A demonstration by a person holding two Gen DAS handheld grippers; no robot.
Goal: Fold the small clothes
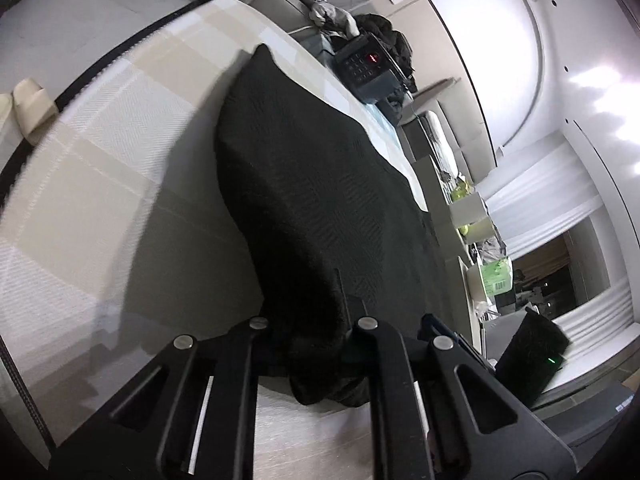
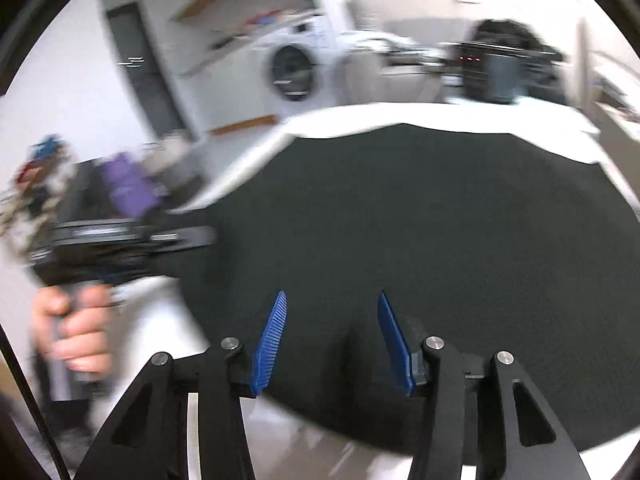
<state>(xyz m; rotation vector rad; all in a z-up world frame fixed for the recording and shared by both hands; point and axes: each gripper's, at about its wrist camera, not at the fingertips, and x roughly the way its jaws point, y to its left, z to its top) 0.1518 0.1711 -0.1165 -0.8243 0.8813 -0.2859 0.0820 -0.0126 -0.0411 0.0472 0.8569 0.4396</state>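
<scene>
A black knitted garment (image 1: pixel 312 184) lies spread over the table's pale checked cloth (image 1: pixel 100 160). My left gripper (image 1: pixel 316 340) is shut on a bunched corner of it, and the fabric hides the fingertips. In the right wrist view the same garment (image 2: pixel 420 220) fills the middle of the table (image 2: pixel 360 114). My right gripper (image 2: pixel 332 332) hovers over its near edge, open, with its blue pads (image 2: pixel 272 340) apart and nothing pinched between them. At the left of that blurred view a hand (image 2: pixel 72 332) holds the left gripper's handle.
A dark device with a keypad and red lights (image 1: pixel 366 66) stands at the table's far end beside a dark pile of clothes (image 2: pixel 508 60). Boxes and shelves (image 1: pixel 472 216) line one side. A washing machine (image 2: pixel 292 72) and a purple item (image 2: pixel 126 184) lie beyond the table.
</scene>
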